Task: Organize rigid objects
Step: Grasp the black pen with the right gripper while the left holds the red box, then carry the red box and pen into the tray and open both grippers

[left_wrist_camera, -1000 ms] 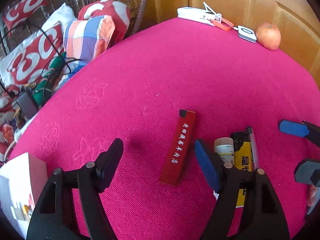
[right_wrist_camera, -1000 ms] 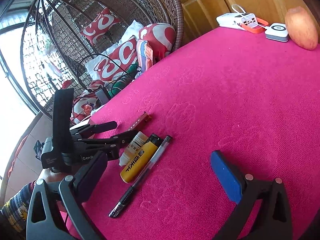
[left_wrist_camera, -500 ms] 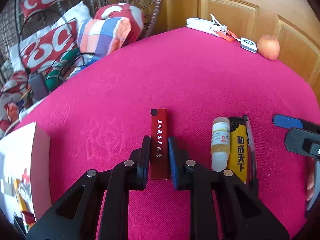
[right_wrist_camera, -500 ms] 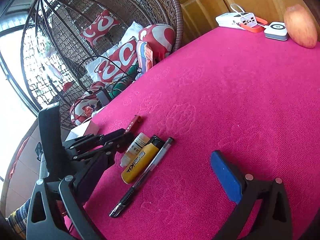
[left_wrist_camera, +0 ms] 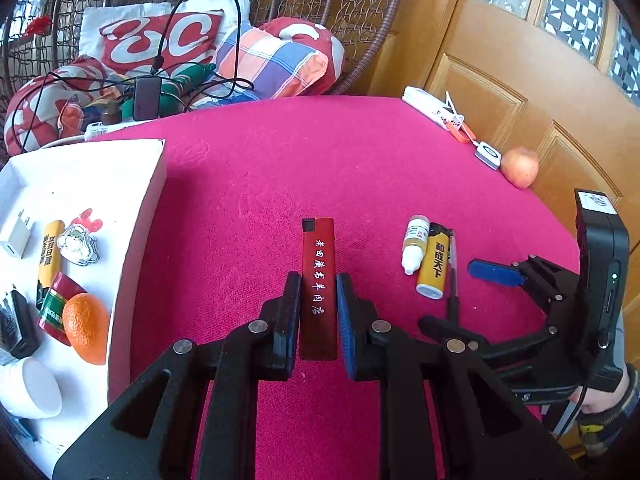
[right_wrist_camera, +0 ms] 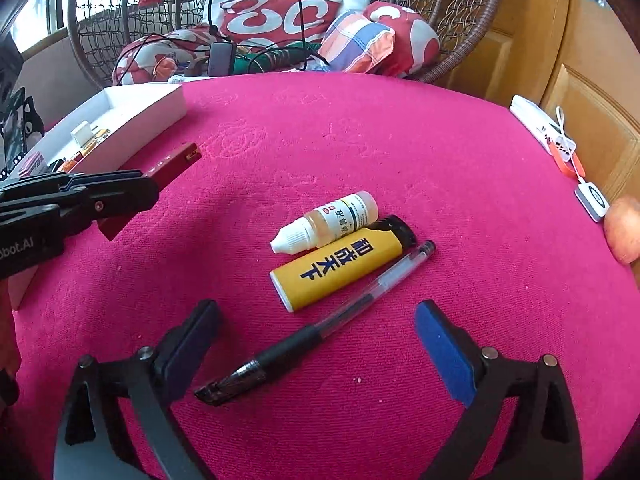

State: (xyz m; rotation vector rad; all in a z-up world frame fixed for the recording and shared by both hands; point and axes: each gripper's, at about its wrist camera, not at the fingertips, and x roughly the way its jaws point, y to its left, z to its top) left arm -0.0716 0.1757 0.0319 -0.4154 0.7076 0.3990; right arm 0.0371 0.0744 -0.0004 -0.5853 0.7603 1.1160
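Left gripper (left_wrist_camera: 318,320) clamps the red bar (left_wrist_camera: 318,280); the right gripper (right_wrist_camera: 316,344), with only the pen's tip end between its pads, is closing.

The red bar with white characters is held clear of the pink cloth (left_wrist_camera: 360,168). Beyond the black pen (right_wrist_camera: 320,328) lie a yellow lighter (right_wrist_camera: 340,272) and a small dropper bottle (right_wrist_camera: 328,222), side by side. Left stands the white box (left_wrist_camera: 136,240) holding an orange (left_wrist_camera: 86,328); an apple (left_wrist_camera: 520,166) sits at the far edge.
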